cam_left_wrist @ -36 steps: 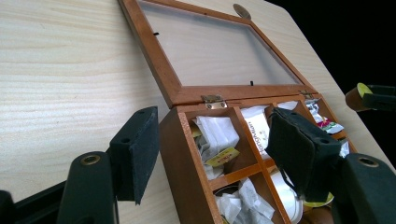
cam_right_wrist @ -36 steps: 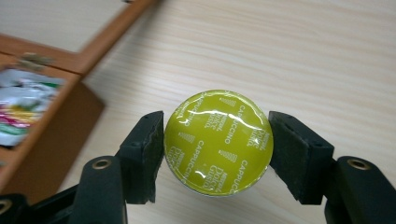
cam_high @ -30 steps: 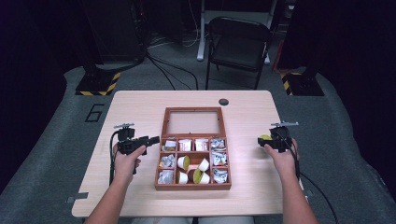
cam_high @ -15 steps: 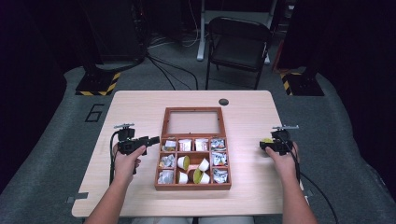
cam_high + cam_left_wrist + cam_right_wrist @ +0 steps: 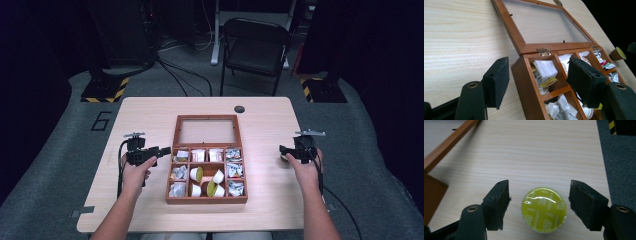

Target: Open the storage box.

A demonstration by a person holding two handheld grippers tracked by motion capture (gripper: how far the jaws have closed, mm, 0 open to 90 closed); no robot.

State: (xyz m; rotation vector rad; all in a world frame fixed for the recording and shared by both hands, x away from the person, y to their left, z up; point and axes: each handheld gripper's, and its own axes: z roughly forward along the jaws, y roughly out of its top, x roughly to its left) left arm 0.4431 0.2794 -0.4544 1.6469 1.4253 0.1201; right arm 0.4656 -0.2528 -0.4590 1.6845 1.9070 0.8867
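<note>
An open wooden box (image 5: 170,176) sits mid-table, its glass lid (image 5: 206,131) lying flat behind it. Its compartments hold tea bags (image 5: 180,173) and several small pods (image 5: 196,174). My left gripper (image 5: 165,149) stands at the box's left side. In the left gripper view its jaws (image 5: 540,66) straddle the box's left wall (image 5: 529,87), one pad outside with a small gap, the other over the compartments. My right gripper (image 5: 283,152) has just been opening. A pod with a yellow-green lid (image 5: 544,210) stands on the table between its pads (image 5: 540,192), with a gap on each side.
The table's (image 5: 150,115) right edge runs close beside the right gripper. A small black round cap (image 5: 239,109) sits on the table behind the lid. A black chair (image 5: 255,47) stands beyond the far edge. The same pod (image 5: 617,53) shows far off in the left gripper view.
The right hand has shifted slightly toward the near edge with its gripper over the pod. The left gripper and the box have not moved.
</note>
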